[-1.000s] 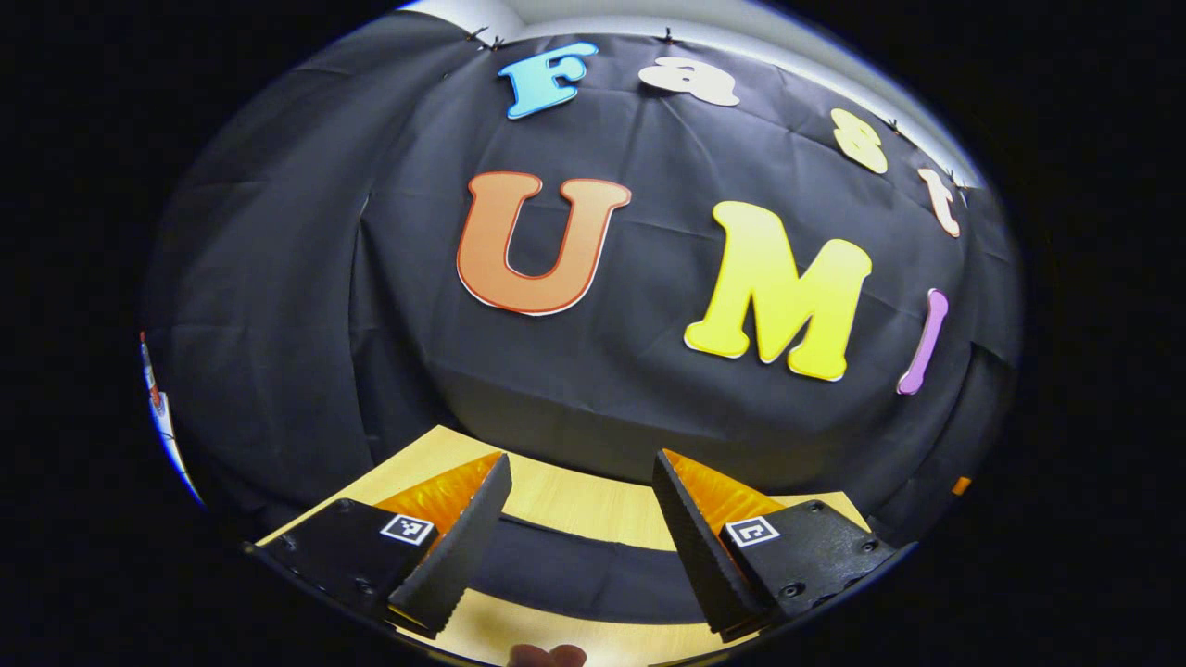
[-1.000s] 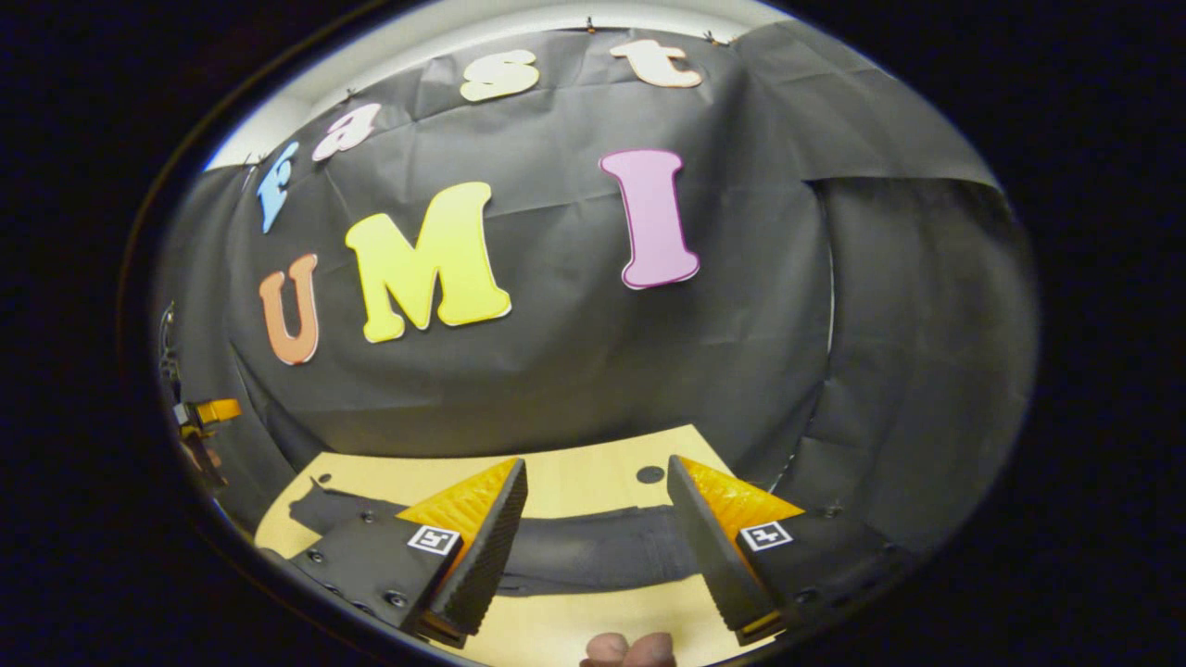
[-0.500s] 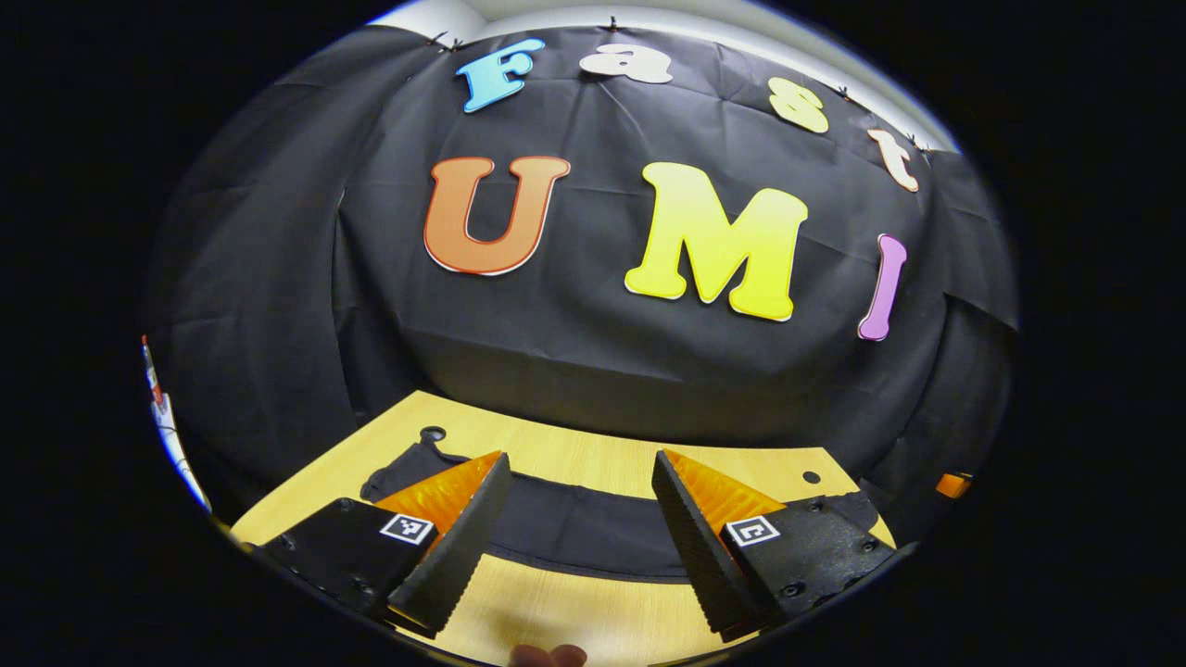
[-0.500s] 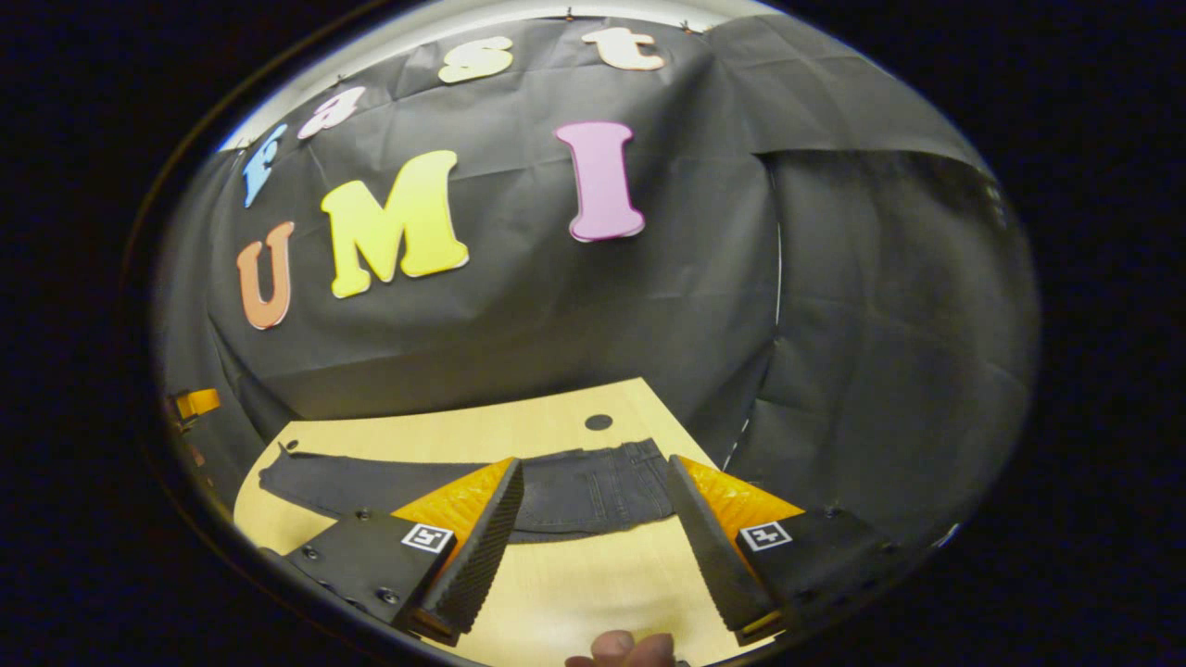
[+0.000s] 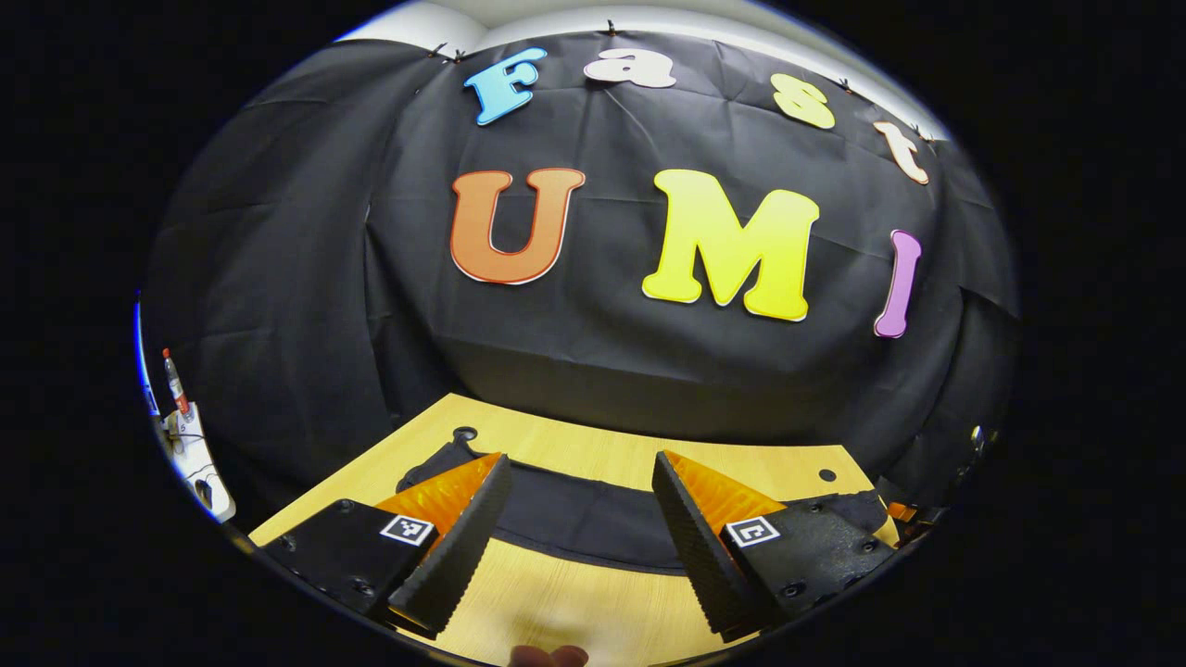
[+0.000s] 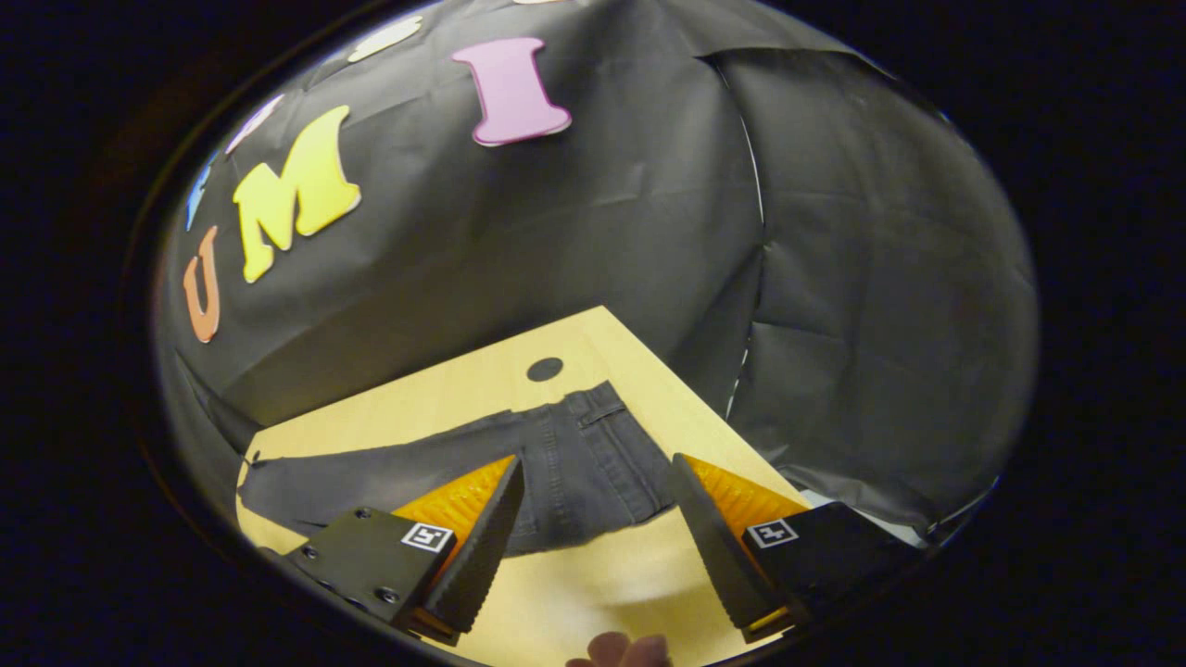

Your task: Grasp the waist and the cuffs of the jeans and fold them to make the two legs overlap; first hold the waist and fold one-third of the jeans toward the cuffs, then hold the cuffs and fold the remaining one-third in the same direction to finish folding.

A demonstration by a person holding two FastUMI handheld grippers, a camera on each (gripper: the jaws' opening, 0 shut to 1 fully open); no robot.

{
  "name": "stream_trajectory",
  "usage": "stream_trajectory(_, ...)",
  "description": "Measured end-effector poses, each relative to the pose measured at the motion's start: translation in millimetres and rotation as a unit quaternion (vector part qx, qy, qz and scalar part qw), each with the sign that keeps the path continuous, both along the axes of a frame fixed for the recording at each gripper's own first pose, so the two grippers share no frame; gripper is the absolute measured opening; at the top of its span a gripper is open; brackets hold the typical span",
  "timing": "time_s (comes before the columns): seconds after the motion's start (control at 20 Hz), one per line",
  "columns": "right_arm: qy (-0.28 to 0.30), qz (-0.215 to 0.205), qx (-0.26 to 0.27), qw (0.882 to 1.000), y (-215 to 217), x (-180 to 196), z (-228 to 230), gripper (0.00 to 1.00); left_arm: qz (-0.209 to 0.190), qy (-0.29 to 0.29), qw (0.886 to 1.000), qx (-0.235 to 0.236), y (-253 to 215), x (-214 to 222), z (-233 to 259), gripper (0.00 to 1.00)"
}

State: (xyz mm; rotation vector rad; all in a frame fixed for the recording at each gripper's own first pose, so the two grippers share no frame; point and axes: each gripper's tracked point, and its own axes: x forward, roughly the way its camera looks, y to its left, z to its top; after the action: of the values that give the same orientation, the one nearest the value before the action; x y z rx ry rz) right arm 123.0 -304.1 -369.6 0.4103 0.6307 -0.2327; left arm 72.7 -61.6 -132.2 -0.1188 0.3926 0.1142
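left gripper view: low over table (image 5: pixel 574 611), facing wall | right gripper view: same | shared: jeans (image 6: pixel 574 463)

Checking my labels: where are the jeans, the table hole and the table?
jeans (image 6: pixel 584 463): right gripper view, waist end's seat panel.
table hole (image 6: pixel 545 369): right gripper view, its dark centre.
table (image 5: pixel 574 607): left gripper view, bare wood.

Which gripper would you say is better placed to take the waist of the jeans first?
Right, probably: the right gripper, open, faces the waist end of the jeans, while the left gripper faces the leg.
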Motion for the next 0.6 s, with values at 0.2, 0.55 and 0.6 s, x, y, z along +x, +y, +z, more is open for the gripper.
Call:
stream_trajectory(0.2, 0.046, 0.001, 0.004, 0.999, -8.2, 13.0, -51.4, 0.94, 0.018, 0.016, 1.0, 0.018, 6.4, -12.2, -7.1, 0.99)
stream_trajectory(0.55, 0.057, 0.053, -0.027, 0.997, 0.8, 22.4, -65.2, 0.91, 0.04, 0.039, 0.998, 0.009, 18.1, -21.6, -22.7, 0.99)
stream_trajectory(0.6, 0.062, 0.07, -0.007, 0.996, 12.5, 23.8, -63.7, 0.88, 0.042, 0.042, 0.998, 0.006, 19.9, -22.3, -25.2, 0.99)
